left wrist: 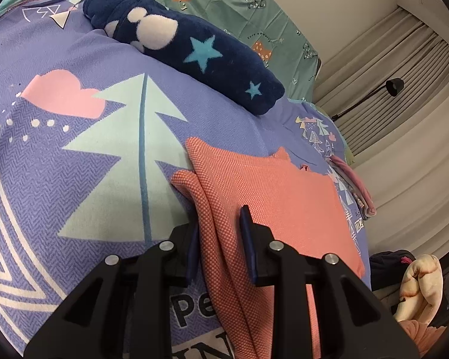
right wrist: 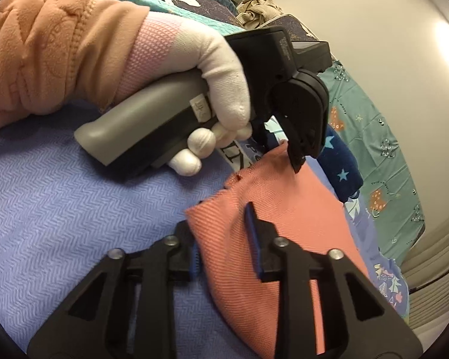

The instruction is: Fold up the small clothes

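A salmon-pink knitted garment [left wrist: 284,197] lies on the purple patterned bedspread [left wrist: 74,155]. My left gripper [left wrist: 221,239] has one edge of it bunched between its fingers, which stand a little apart around the folds. In the right wrist view the same garment [right wrist: 284,224] is lifted at two edges. My right gripper [right wrist: 224,239] has the near edge between its fingers. The left gripper [right wrist: 296,161], held by a white-gloved hand [right wrist: 212,68], pinches the far edge.
A rolled navy fleece with stars [left wrist: 188,51] lies further back on the bed; it also shows in the right wrist view [right wrist: 341,164]. A green quilt [left wrist: 224,3] lies behind it. Pink clothes [left wrist: 356,185] hang at the bed's right edge. Curtains [left wrist: 404,95] are at right.
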`<state>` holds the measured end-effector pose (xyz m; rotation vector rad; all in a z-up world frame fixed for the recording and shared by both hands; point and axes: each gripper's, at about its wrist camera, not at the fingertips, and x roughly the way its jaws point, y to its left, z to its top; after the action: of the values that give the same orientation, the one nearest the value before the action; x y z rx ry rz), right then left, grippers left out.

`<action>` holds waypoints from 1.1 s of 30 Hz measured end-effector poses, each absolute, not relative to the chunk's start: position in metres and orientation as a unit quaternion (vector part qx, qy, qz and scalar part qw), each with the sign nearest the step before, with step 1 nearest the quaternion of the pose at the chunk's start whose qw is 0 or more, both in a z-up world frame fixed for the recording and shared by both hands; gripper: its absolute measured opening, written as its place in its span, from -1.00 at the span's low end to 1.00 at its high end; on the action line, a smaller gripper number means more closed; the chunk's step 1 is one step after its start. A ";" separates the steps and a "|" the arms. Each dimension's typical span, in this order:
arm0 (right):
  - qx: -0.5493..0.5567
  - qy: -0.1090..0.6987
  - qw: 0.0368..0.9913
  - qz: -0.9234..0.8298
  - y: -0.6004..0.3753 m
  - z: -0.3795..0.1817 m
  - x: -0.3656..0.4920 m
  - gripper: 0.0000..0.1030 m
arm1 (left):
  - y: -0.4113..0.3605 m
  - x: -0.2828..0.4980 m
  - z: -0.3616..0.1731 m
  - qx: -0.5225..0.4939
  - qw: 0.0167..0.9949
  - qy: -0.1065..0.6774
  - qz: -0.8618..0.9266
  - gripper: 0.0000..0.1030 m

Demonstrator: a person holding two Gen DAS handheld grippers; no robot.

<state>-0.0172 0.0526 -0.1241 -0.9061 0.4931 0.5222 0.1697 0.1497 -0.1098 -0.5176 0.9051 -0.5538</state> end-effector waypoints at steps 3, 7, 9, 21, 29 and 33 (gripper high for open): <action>-0.416 0.237 0.843 0.245 0.050 -0.120 -0.014 -0.76 | 0.146 0.175 -0.107 -0.238 0.830 0.434 -0.258 -0.52; -0.367 0.244 0.862 0.250 0.040 -0.103 -0.010 -0.78 | 0.142 0.178 -0.100 -0.235 0.836 0.431 -0.245 -0.73; -0.340 0.245 0.873 0.248 0.033 -0.094 -0.009 -0.78 | 0.142 0.178 -0.093 -0.240 0.840 0.423 -0.242 -0.79; -0.211 0.216 0.926 0.226 -0.033 -0.034 -0.010 -0.78 | 0.099 0.170 -0.019 -0.191 0.871 0.384 -0.239 -0.81; -0.110 0.239 0.943 0.202 -0.100 -0.020 -0.001 -0.78 | 0.034 0.173 0.007 -0.133 0.880 0.388 -0.238 -0.83; -0.074 0.246 0.946 0.198 -0.134 -0.020 -0.002 -0.79 | 0.002 0.175 0.013 -0.114 0.882 0.392 -0.235 -0.84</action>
<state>-0.0022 -0.1337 -0.0197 -0.1513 0.5001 0.4026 0.1748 0.0022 0.0132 -0.2370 0.8153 -0.4894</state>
